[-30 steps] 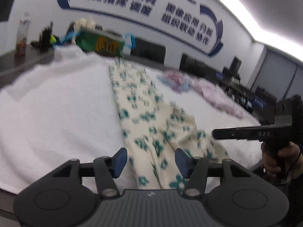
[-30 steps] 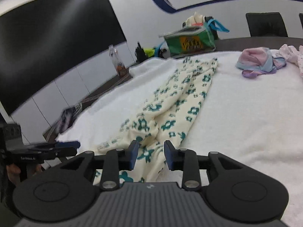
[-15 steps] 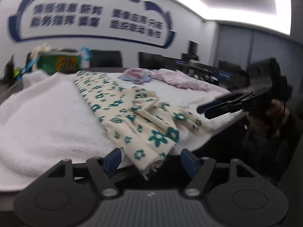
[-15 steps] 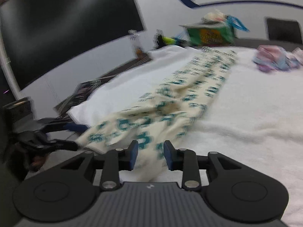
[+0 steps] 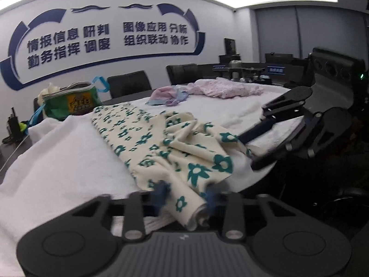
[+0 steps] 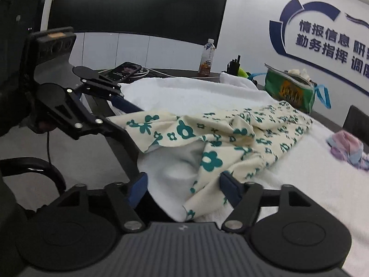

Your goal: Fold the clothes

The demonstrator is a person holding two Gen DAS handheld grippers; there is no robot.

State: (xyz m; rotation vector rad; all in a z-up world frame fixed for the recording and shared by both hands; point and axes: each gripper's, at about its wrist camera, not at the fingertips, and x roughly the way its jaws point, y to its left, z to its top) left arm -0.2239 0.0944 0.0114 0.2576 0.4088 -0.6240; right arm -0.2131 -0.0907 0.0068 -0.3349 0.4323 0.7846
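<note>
**A:** What is on the table?

**B:** A white towel (image 5: 57,161) covers it. On the towel lies a cream garment with teal flowers (image 5: 166,147), rumpled, running from the near edge toward 11 o'clock in the left wrist view. Its near end hangs over the table edge.

**A:** Where is the left gripper (image 5: 185,195)?

**B:** At 6 o'clock in its own view. Its blue fingertips (image 5: 161,191) are blurred and stand apart, one on each side of the hanging cloth end. Whether they touch the cloth cannot be told.

**A:** And the right gripper (image 6: 183,185)?

**B:** At 6 o'clock in the right wrist view, fingers spread wide. A corner of the flowered garment (image 6: 207,159) and a fold of towel (image 6: 170,168) sit between them, not pinched. In the left wrist view this gripper (image 5: 249,147) reaches in from 3 o'clock, its fingers on either side of the garment's edge.

**A:** Anything else nearby?

**B:** In the left wrist view, a green bag (image 5: 71,102) at 10 o'clock and a heap of pink clothes (image 5: 221,87) at 1 o'clock, well apart from the flowered garment. In the right wrist view, a bottle (image 6: 207,56) at 12 o'clock and a phone (image 6: 122,70) at 10 o'clock on the dark tabletop beyond the towel.
</note>
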